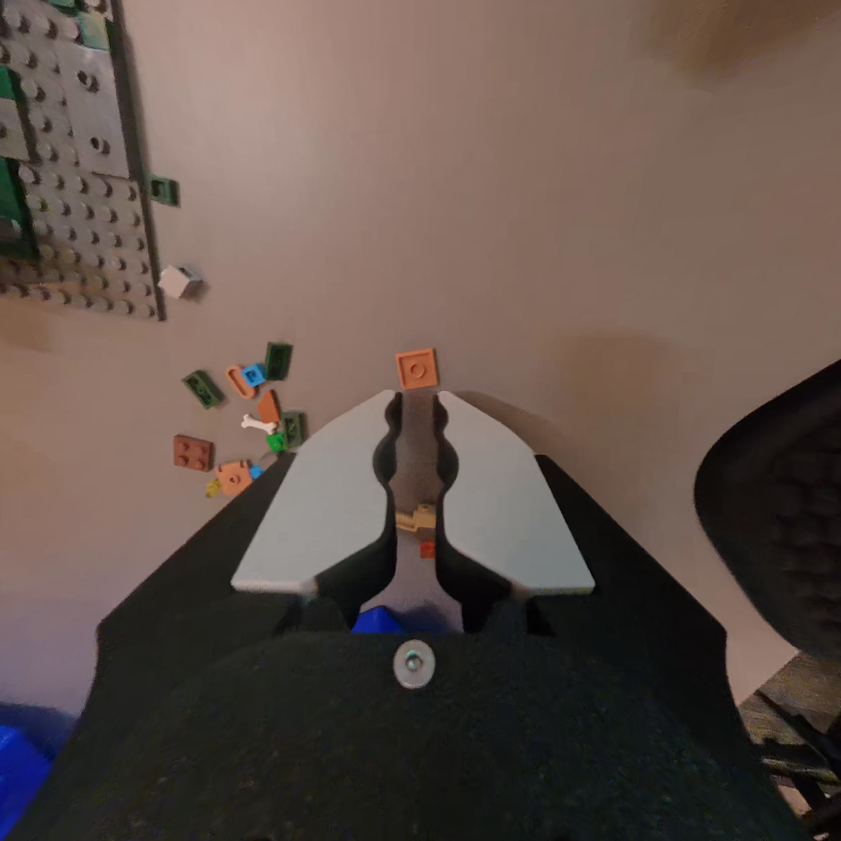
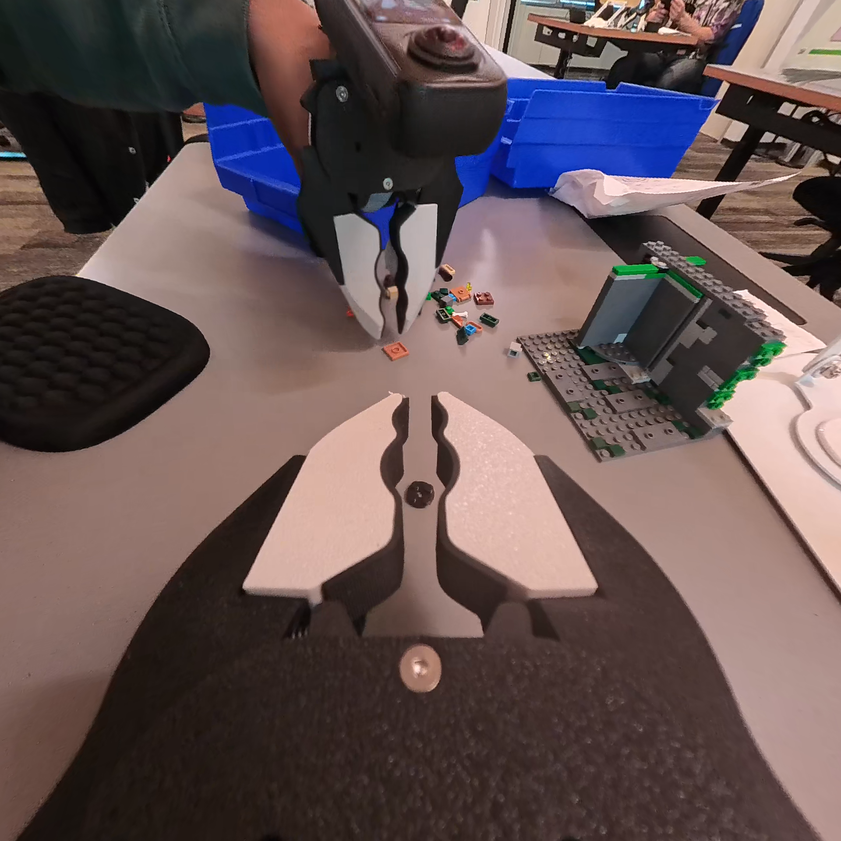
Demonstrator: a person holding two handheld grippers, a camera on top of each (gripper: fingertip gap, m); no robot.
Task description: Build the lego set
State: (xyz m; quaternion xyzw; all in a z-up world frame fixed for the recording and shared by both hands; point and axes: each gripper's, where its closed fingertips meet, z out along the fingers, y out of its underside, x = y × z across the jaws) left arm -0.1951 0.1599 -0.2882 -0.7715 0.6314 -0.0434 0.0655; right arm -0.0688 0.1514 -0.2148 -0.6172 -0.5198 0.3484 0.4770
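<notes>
Two grippers work over a smooth grey table [image 2: 255, 255]. Left gripper [image 2: 390, 334]: held steeply tip-down by a hand [image 2: 291, 59] in a dark sleeve, tips near the surface. Its jaws are narrowly parted; a small tan piece [image 1: 416, 519] sits in the gap mid-finger, though whether it is pinched cannot be told. Just ahead of the tips lies a flat square orange tile [image 1: 415, 369] with one centre stud. Beside it, loose small pieces [image 2: 459, 309] are scattered. Right gripper [image 2: 419, 398]: low and nearly level, white matte pads [image 2: 496, 496] slightly apart, gripping nothing; a round black stud piece [image 2: 419, 493] shows between the fingers. Further right stands the lego build [image 2: 651, 359], a grey studded baseplate with walls and green trim. Behind the left gripper sit blue plastic bins [image 2: 591, 132].
</notes>
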